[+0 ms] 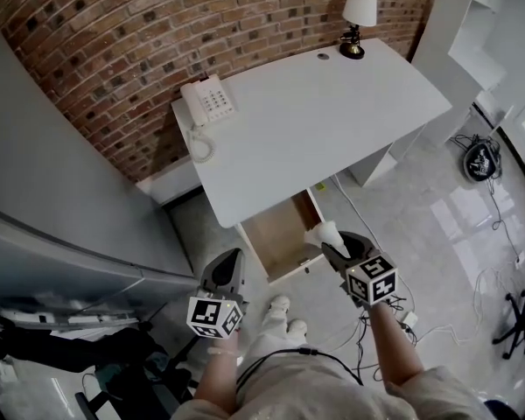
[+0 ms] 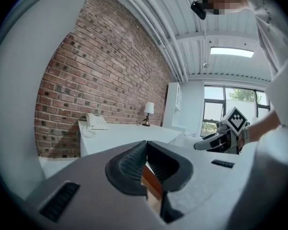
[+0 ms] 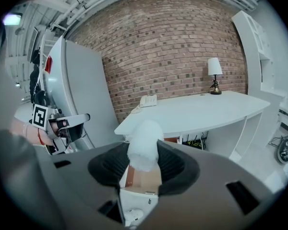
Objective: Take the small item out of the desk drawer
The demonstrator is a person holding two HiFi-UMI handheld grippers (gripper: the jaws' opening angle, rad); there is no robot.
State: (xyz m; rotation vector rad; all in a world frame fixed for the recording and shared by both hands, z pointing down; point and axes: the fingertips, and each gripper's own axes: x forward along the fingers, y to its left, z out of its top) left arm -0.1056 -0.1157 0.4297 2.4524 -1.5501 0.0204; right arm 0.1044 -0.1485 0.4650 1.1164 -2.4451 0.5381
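Right tool pinches the item, a small white, soft-looking lump, between its dark pads; the item's top stands up past the jaw tips. In the head view the item hangs at the front right corner of the open drawer, level with or just above its rim; whether it has fully cleared the rim cannot be told.

Left tool has its jaws pressed together with nothing between them. It is held low and to the left, apart from the drawer.

The drawer is pulled out from under the tabletop, and the part of its wooden bottom that shows is bare. A phone sits near the tabletop's left back corner and a lamp at the right back corner, both by the brick wall.

Judged from this, the task is nearly done: the drawer is open and the item is gripped and lifted. What seems left is to carry it clear and set it down; nothing in the task says where.
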